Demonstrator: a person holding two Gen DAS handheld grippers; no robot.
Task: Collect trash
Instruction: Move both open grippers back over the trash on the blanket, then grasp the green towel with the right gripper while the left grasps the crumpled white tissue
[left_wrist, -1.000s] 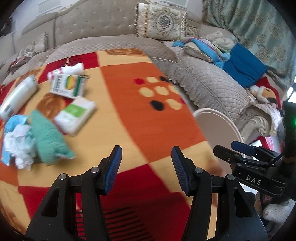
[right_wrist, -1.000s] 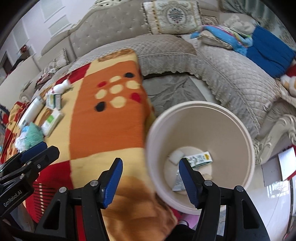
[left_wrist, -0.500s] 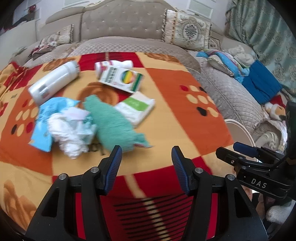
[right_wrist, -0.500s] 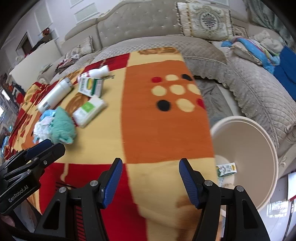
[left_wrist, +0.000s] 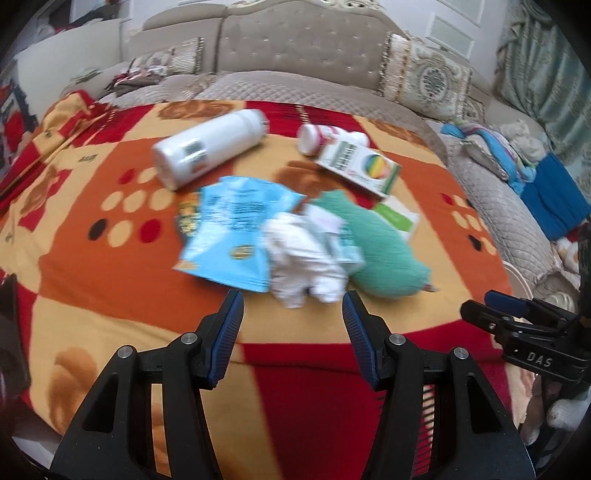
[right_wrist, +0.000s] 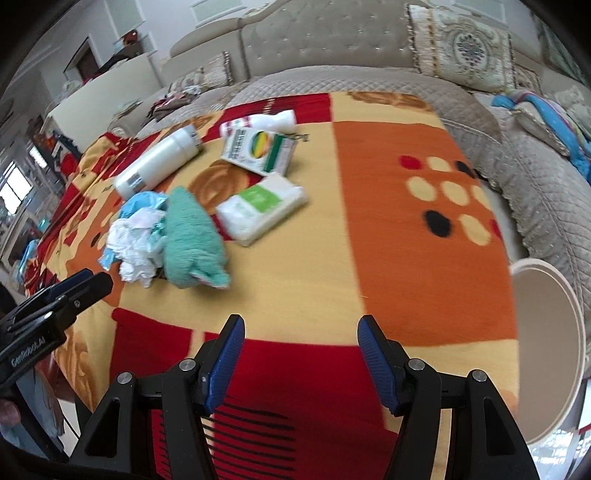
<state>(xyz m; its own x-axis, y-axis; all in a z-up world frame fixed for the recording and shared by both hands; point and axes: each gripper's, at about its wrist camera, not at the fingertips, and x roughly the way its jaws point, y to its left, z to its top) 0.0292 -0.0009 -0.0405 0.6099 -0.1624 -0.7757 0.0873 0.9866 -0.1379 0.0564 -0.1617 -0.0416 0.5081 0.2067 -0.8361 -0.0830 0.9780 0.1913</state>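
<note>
Trash lies on a blanket-covered table: crumpled white paper (left_wrist: 306, 258) (right_wrist: 135, 245), a light blue snack bag (left_wrist: 236, 229), a green cloth (left_wrist: 376, 247) (right_wrist: 192, 240), a tissue pack (right_wrist: 262, 206), a printed box (left_wrist: 360, 166) (right_wrist: 260, 149), a small bottle (left_wrist: 321, 134) and a white cylinder (left_wrist: 210, 147) (right_wrist: 157, 166). My left gripper (left_wrist: 291, 332) is open and empty, just short of the crumpled paper. My right gripper (right_wrist: 299, 354) is open and empty over the near part of the blanket. A cream bin (right_wrist: 550, 354) stands at the right.
A beige sofa (left_wrist: 295, 55) with patterned cushions wraps around the far side and right. Blue and striped fabrics (left_wrist: 517, 162) lie on the right seat. The other gripper shows in each view, right (left_wrist: 524, 332) and left (right_wrist: 48, 306).
Both grippers have swung left from the bin side toward the trash pile. The bin, once under the right gripper, now sits at the right edge. The pile now lies ahead of the left gripper.
</note>
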